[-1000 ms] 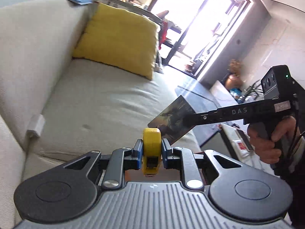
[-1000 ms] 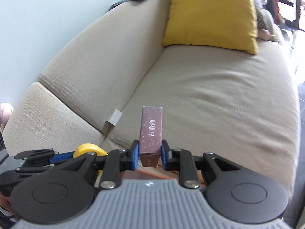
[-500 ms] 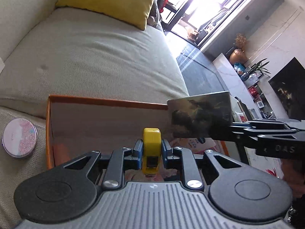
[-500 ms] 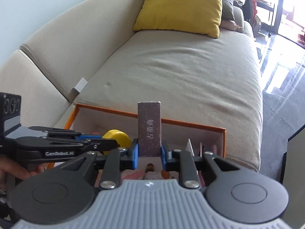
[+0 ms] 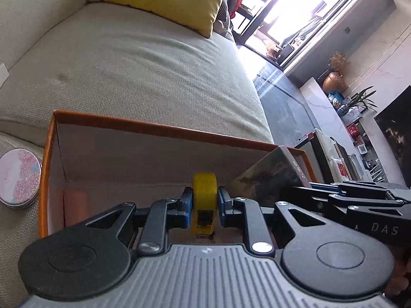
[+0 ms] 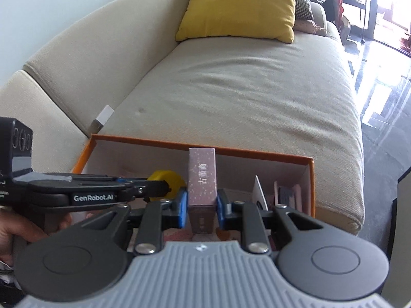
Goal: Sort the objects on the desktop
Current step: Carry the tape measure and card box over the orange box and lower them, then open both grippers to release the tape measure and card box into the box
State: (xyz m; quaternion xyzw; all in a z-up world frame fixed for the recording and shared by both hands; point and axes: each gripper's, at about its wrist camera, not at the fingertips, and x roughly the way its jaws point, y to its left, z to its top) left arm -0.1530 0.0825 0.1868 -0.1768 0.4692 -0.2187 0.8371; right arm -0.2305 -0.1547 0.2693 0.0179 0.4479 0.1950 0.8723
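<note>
Tape measure (image 5: 204,192), yellow and stubby, sits clamped across its flat sides in the left gripper (image 5: 205,202), whose jaws are drawn narrow on it; it hangs over the open orange storage box (image 5: 164,128) that rests on the beige sofa (image 5: 143,71). It looks hard-shelled, compact and fairly dense for its size, and the smooth plastic could slip if pinched on its rounded edge, so the flat faces are the sound place to take it. The right gripper (image 6: 201,204) has its jaws narrow on a slim boxed book or card carton (image 6: 202,179), speckled mauve with printed characters on its spine, held upright by its lower end above the same box. That carton looks stiff and light, though its card walls would dent under a hard squeeze, and gripped so low it may tip. Cards and small packets (image 6: 282,195) stand at the right end of the box. A round floral tin (image 5: 19,177) lies on the sofa just outside the box's left wall.
</note>
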